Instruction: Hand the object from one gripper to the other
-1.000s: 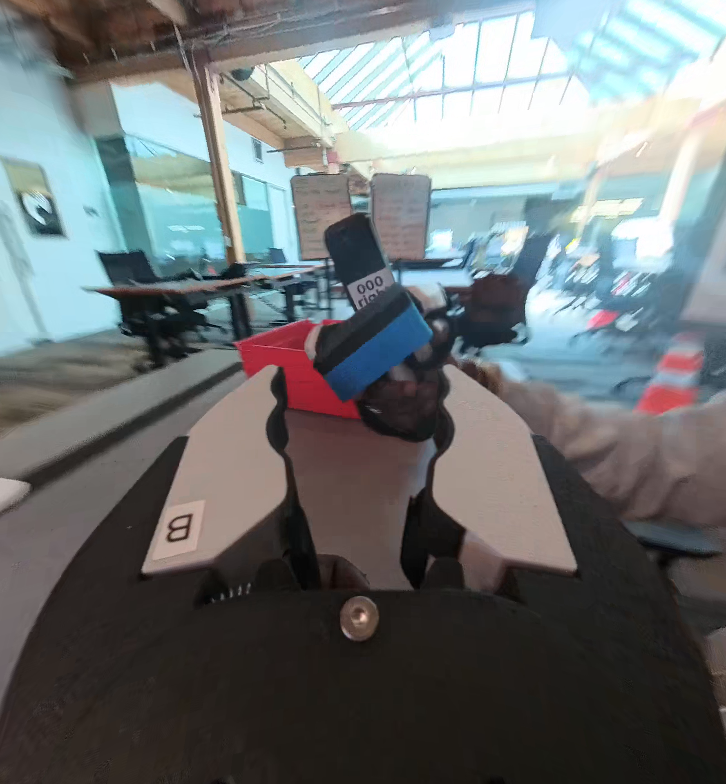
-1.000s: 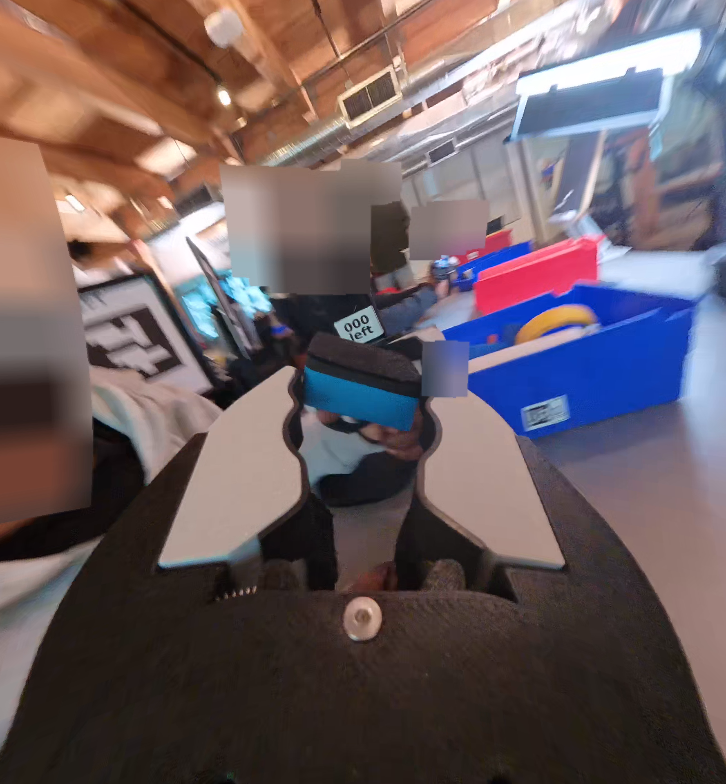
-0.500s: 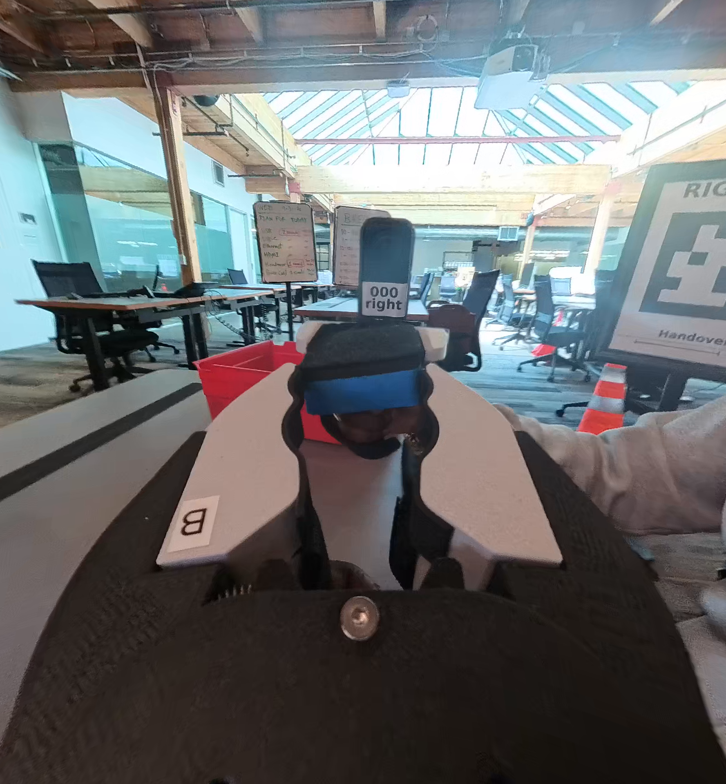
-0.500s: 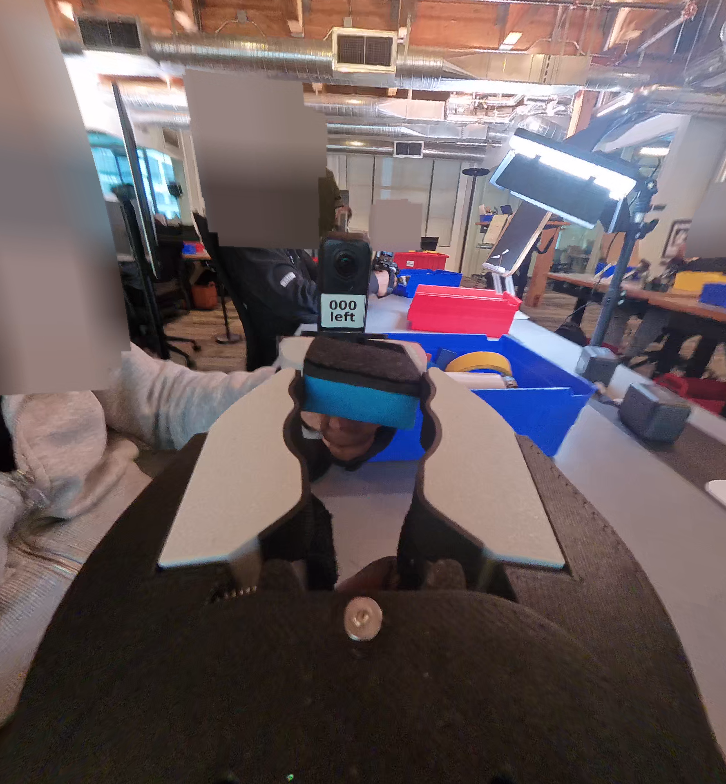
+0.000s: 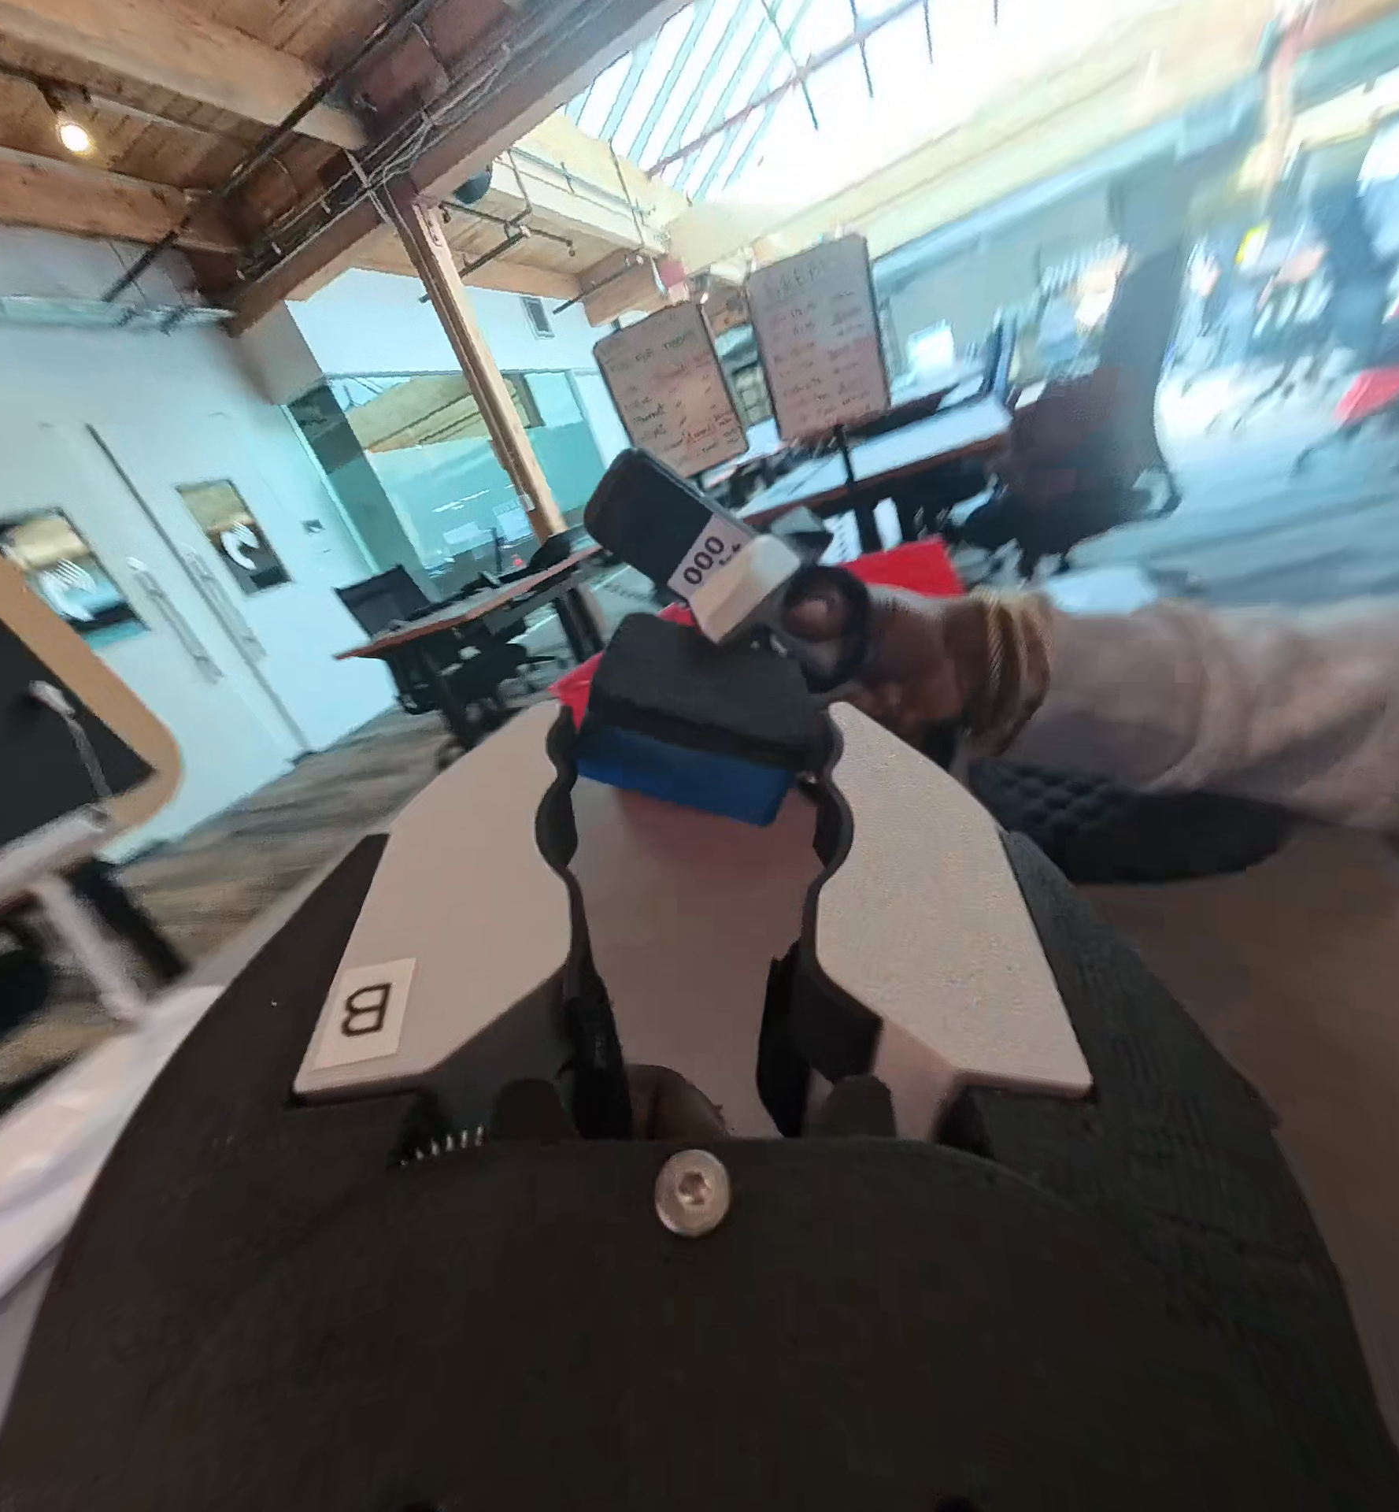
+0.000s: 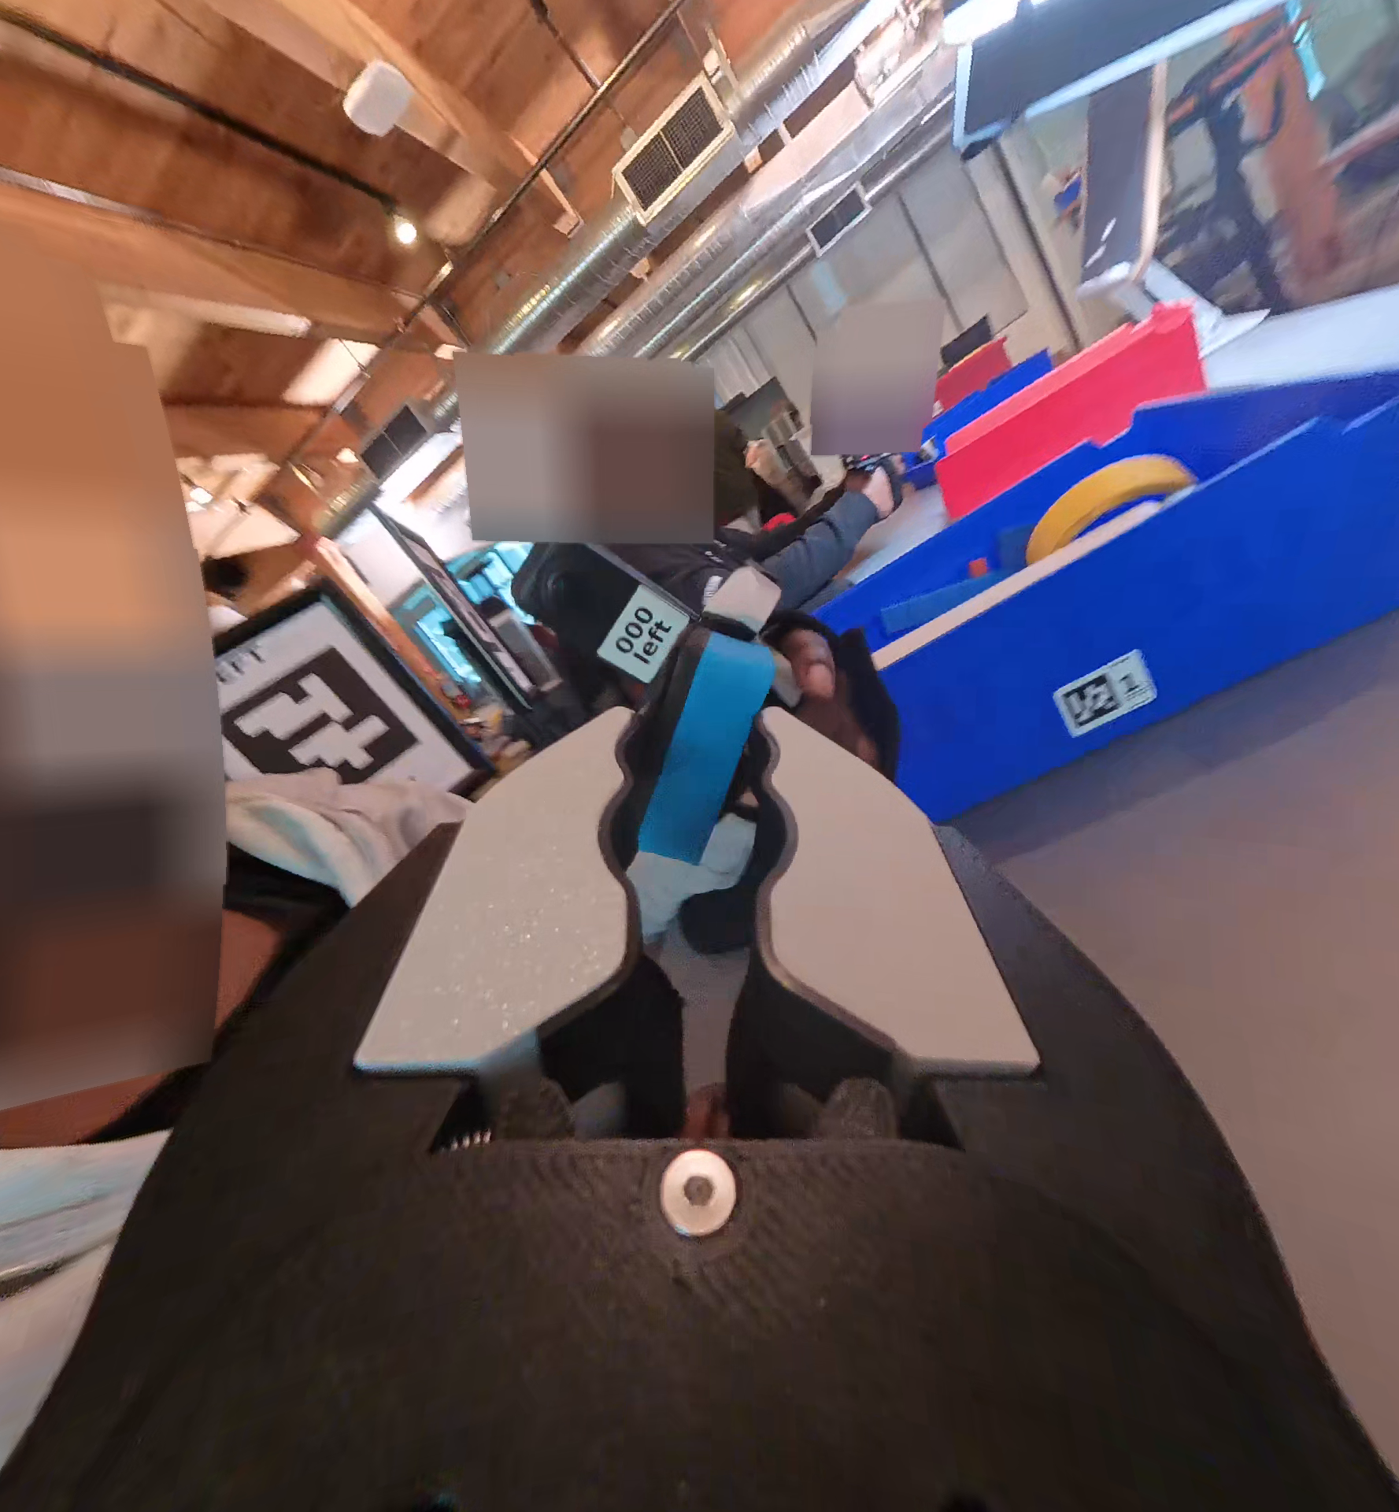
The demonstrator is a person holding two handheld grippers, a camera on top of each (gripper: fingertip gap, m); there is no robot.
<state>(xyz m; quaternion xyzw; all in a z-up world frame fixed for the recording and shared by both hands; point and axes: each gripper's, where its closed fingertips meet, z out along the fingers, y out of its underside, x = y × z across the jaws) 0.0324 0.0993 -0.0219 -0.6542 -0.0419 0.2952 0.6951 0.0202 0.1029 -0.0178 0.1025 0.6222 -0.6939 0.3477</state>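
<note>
Blue-and-black foam block (image 5: 692, 740) pinched by both left gripper (image 5: 692, 769) and right gripper (image 6: 700, 769) fingers; skewed grips risk twisting it free on release.

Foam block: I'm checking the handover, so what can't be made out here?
- Right gripper fingertips: left wrist view, behind the foam block.
- Whether its pads press the block: right wrist view, motion blur.
- Blue bin contents: right wrist view, mostly behind its wall.
</note>
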